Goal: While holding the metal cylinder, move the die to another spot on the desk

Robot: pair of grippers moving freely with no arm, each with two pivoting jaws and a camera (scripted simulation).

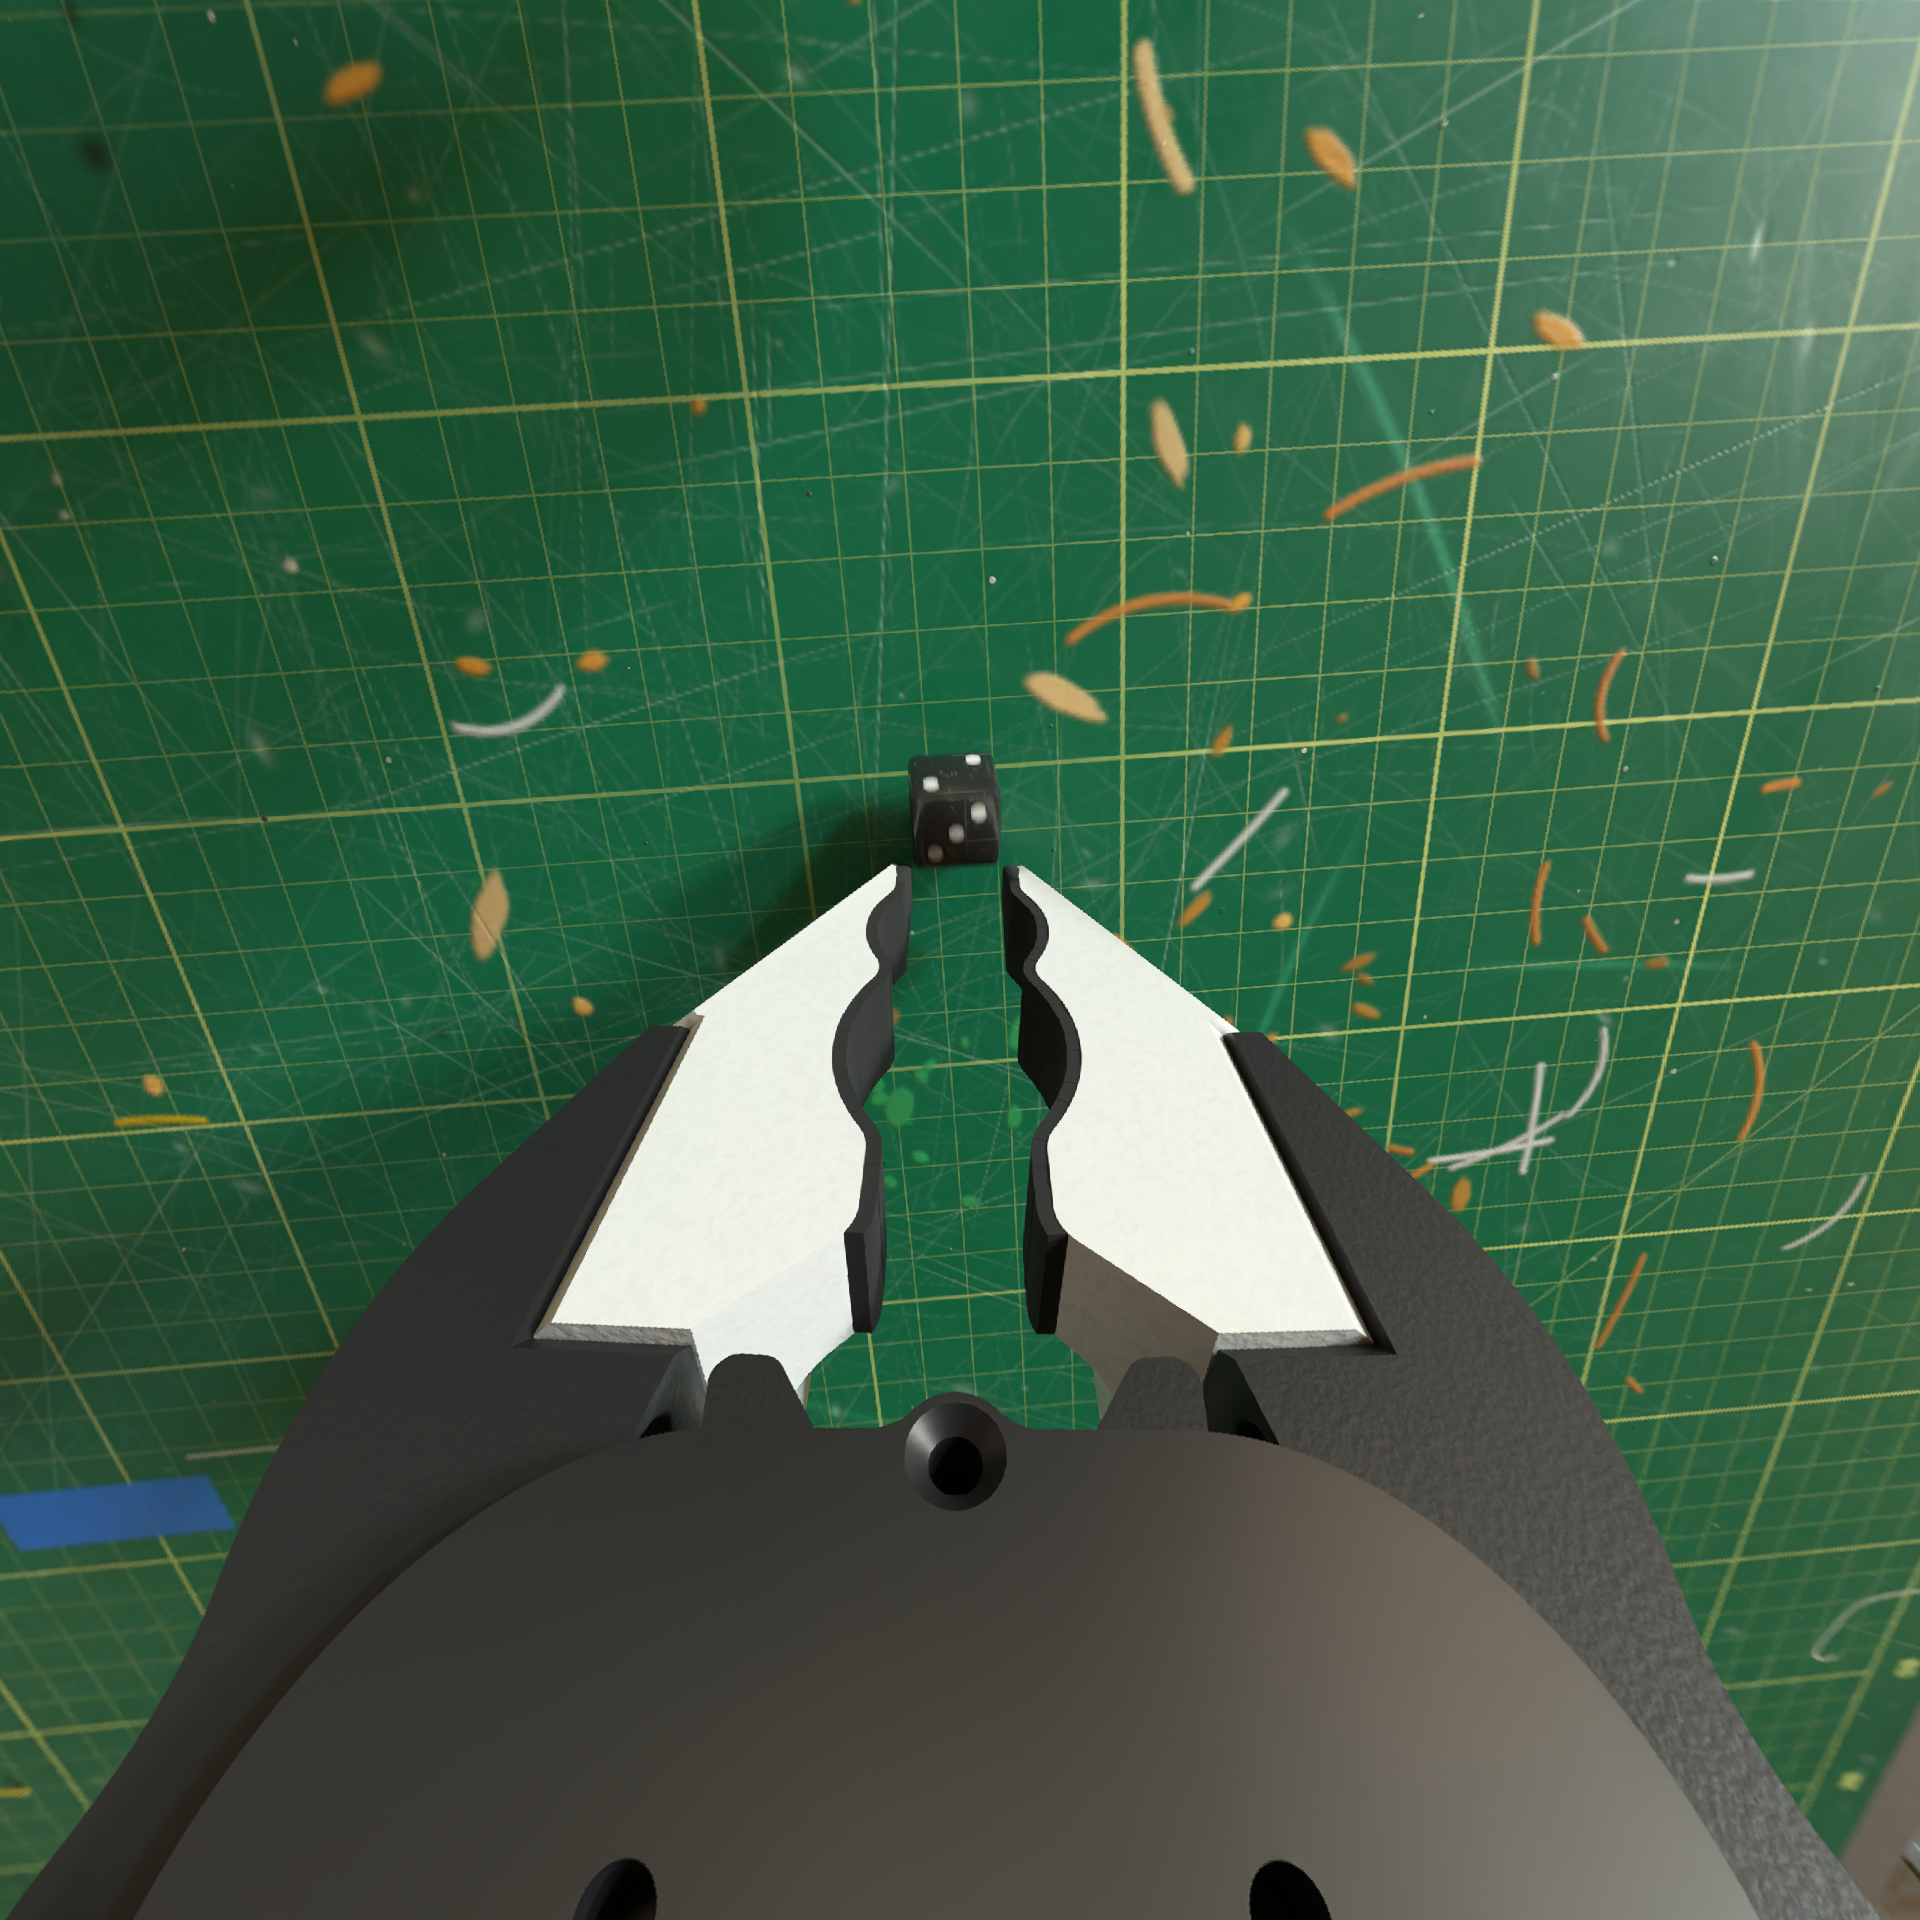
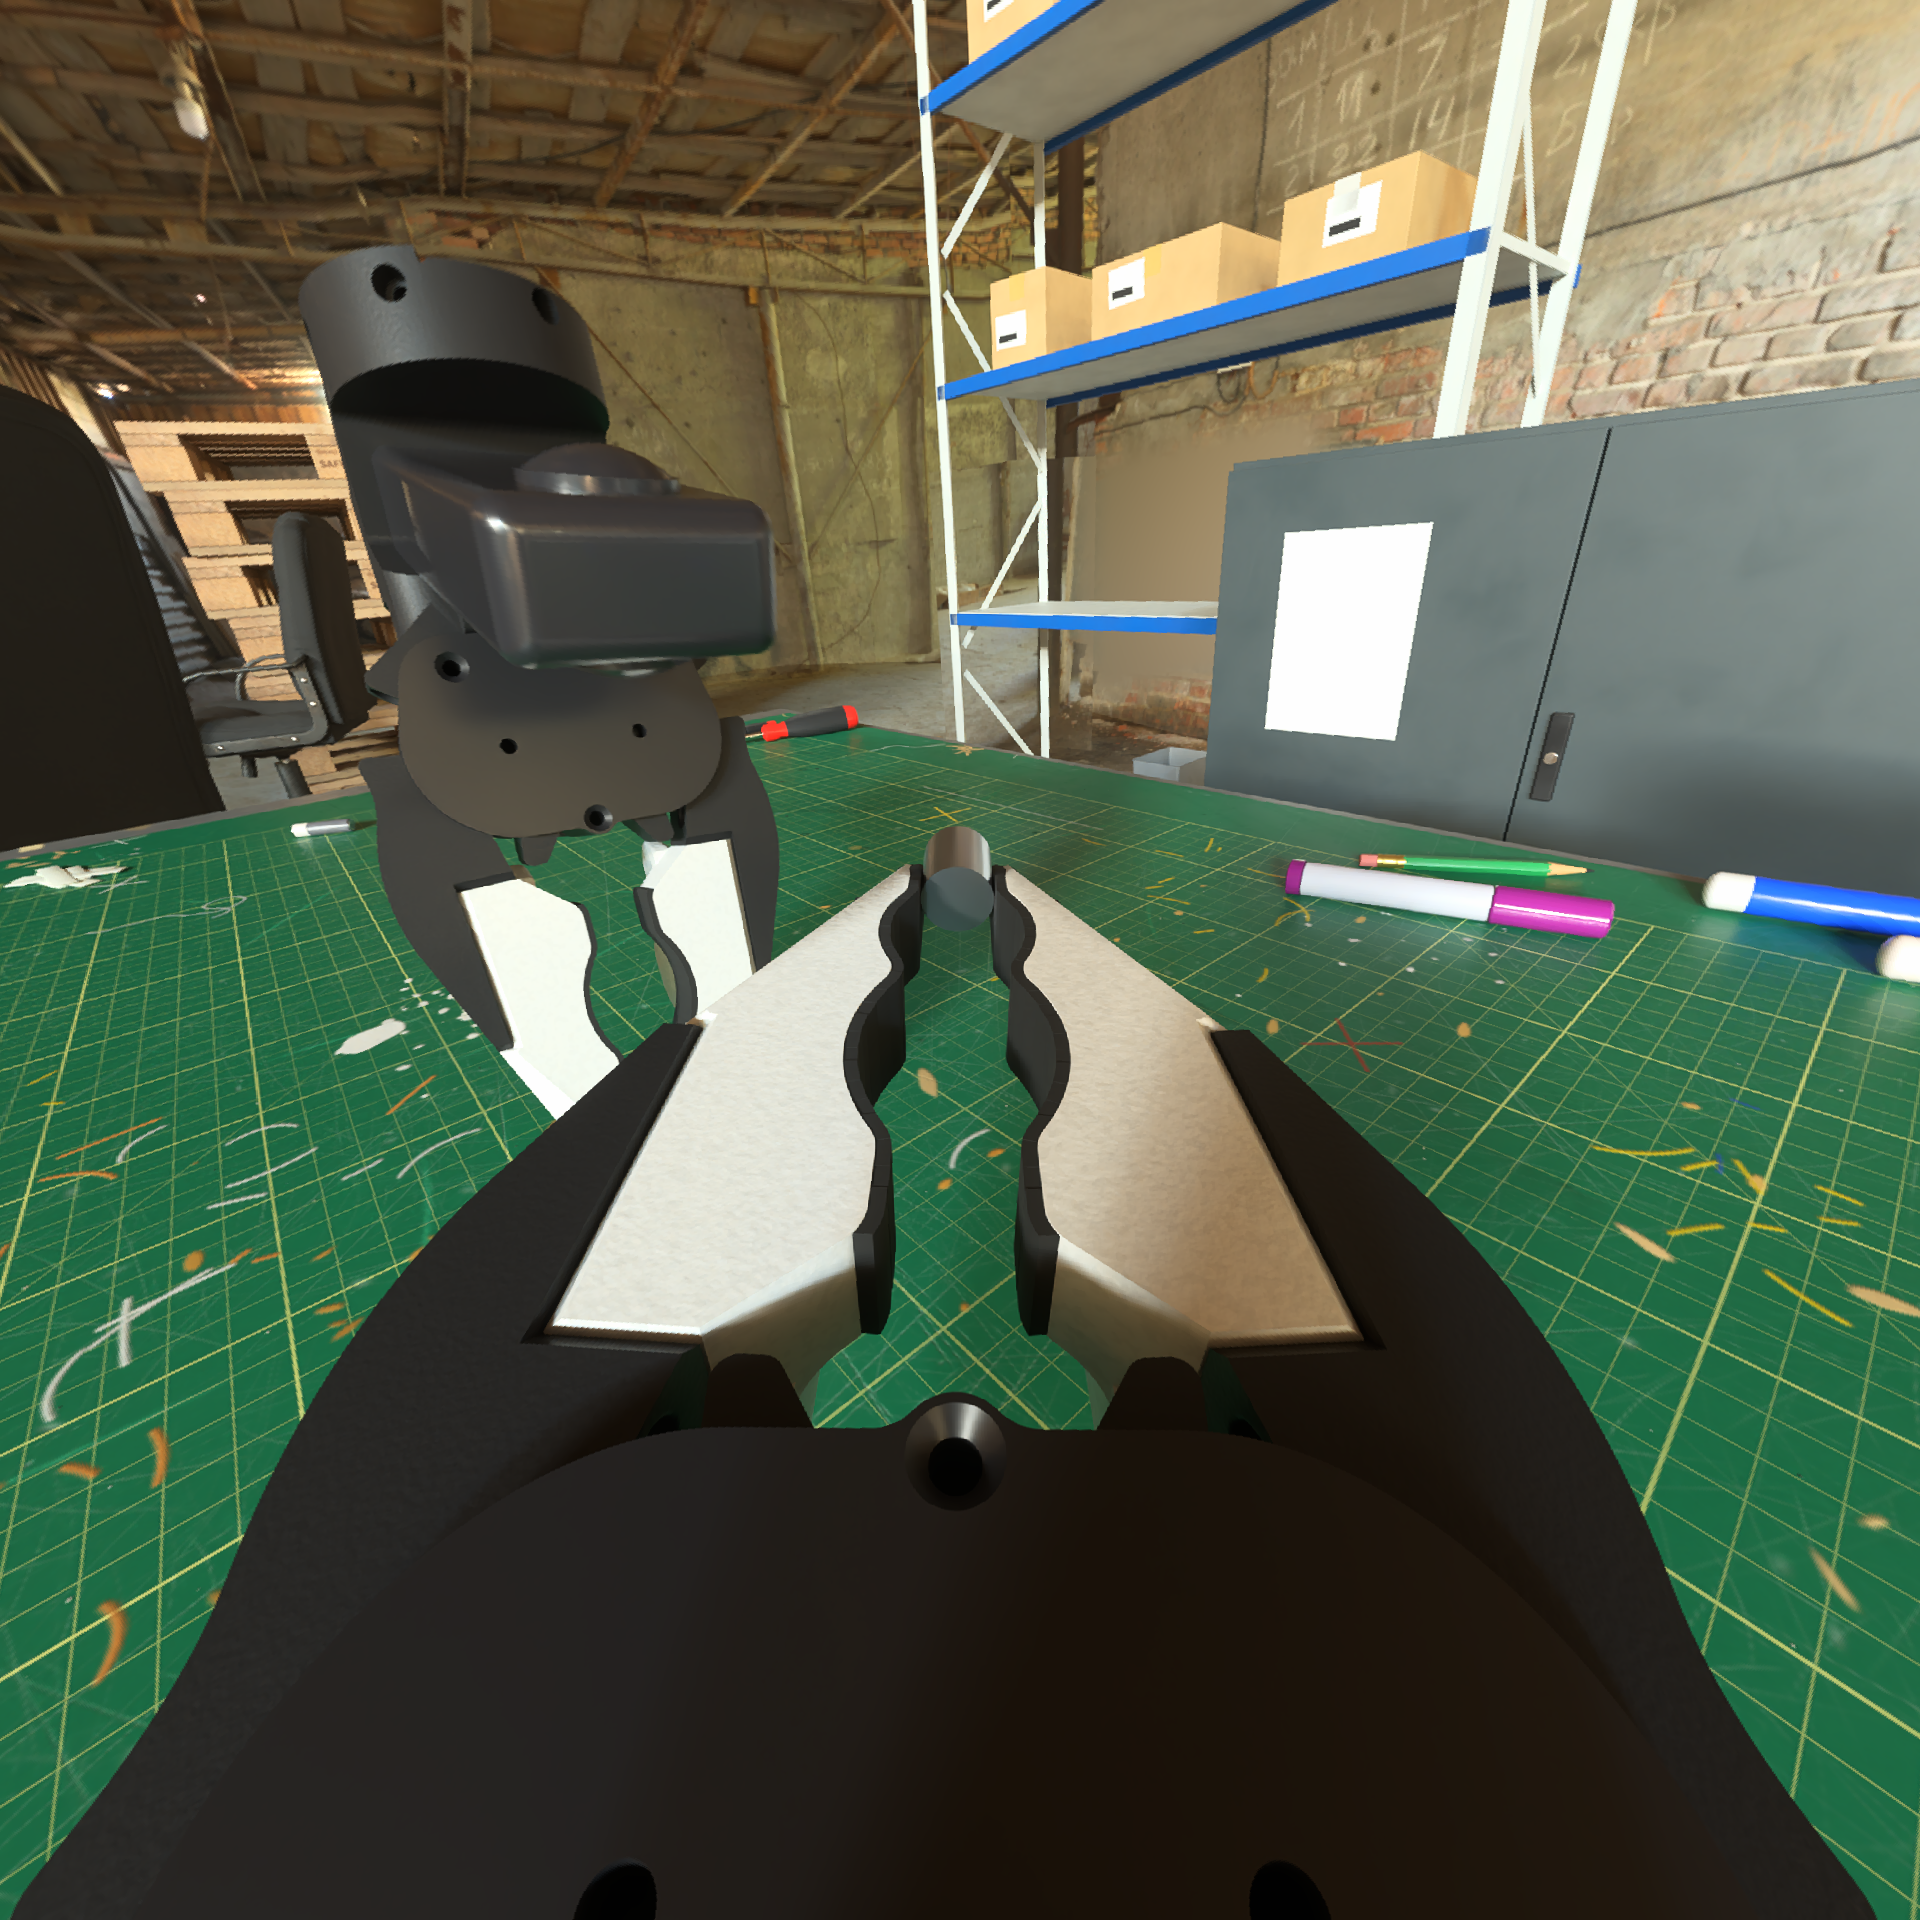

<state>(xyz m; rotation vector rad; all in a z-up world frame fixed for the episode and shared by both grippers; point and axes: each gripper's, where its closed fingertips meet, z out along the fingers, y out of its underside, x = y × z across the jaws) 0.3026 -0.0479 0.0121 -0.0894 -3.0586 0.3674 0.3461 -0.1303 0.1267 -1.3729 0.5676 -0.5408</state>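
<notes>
A small black die (image 1: 954, 810) with white pips lies on the green cutting mat (image 1: 520, 416). In the left wrist view my left gripper (image 1: 956, 875) points down at the mat, open and empty, with the die just beyond its fingertips and not between them. My right gripper (image 2: 958, 881) is shut on the short metal cylinder (image 2: 956, 898), held at the fingertips just above the mat (image 2: 1351, 1195). The left gripper also shows in the right wrist view (image 2: 623, 1029), hanging fingers-down to the left of the right one. The die is hidden in that view.
A purple and white marker (image 2: 1444, 894), a green pencil (image 2: 1475, 864) and a blue marker (image 2: 1818, 904) lie at the right. A red-handled screwdriver (image 2: 810, 722) lies at the far edge. A grey cabinet (image 2: 1662, 623) and shelving (image 2: 1195, 343) stand behind the desk.
</notes>
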